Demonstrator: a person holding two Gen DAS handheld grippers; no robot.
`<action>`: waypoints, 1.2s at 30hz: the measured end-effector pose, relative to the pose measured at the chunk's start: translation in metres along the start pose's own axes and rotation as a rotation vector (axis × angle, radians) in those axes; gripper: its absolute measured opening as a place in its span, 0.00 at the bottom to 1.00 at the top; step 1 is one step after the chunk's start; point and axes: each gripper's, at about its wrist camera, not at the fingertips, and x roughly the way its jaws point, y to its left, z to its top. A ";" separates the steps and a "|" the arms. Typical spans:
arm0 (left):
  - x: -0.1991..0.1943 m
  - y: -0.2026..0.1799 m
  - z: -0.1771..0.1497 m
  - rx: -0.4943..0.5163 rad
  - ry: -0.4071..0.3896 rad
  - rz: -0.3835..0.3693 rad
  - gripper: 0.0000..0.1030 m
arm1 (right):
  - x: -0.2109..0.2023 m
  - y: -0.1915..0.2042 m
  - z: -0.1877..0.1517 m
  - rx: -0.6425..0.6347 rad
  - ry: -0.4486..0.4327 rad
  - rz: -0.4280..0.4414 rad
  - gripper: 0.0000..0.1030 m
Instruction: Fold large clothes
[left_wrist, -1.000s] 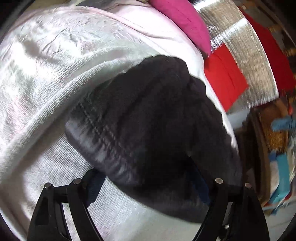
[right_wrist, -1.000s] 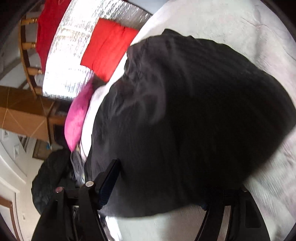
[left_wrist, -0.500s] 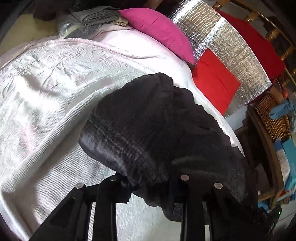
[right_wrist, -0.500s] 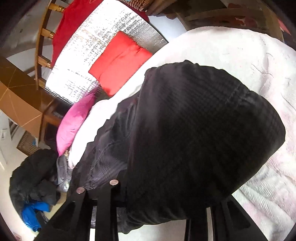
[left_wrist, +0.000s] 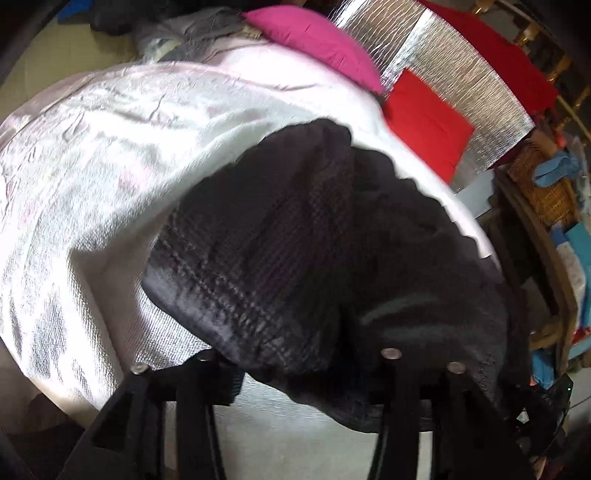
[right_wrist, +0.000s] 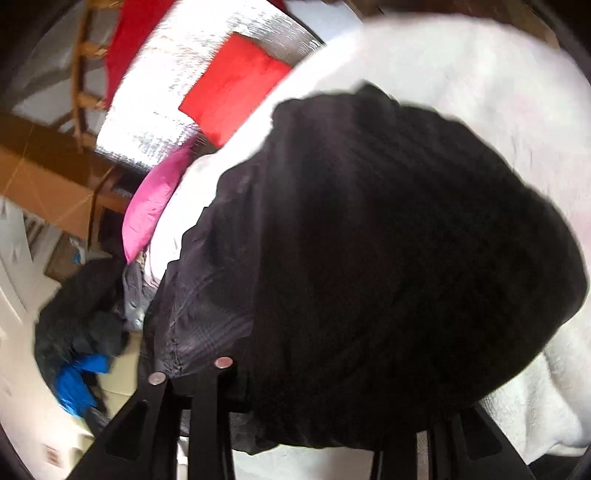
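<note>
A big black garment (left_wrist: 332, 266) lies in a bunched heap on a bed with a pale bed cover (left_wrist: 92, 177). It sits near the edge of the bed.

The left tool (left_wrist: 299, 373) has the near edge of the garment draped between its two sides. Its jaws are opening, and it is hard to see if they still press the cloth. The right tool (right_wrist: 332, 391) is the same: the black cloth hangs over and between its sides, its jaws are opening, and the pinch itself is hidden by the cloth.

At the head of the bed lie a pink pillow (left_wrist: 317, 40) and a red pillow (left_wrist: 424, 118), in front of a shiny silver sheet (left_wrist: 461, 74).

Beside the bed stands a brown woven basket (left_wrist: 543, 184) with a blue cloth (left_wrist: 557, 166) on top of it. What else is inside is too blurry to tell.
</note>
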 end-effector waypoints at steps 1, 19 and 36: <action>-0.001 0.001 0.001 -0.004 0.009 0.001 0.54 | 0.000 -0.003 0.001 0.035 0.015 -0.026 0.62; -0.045 -0.025 0.034 0.377 -0.184 0.308 0.73 | -0.059 0.084 0.035 -0.319 -0.111 -0.133 0.47; 0.003 -0.009 0.022 0.412 -0.130 0.396 0.78 | 0.012 0.073 0.073 -0.330 -0.167 -0.289 0.40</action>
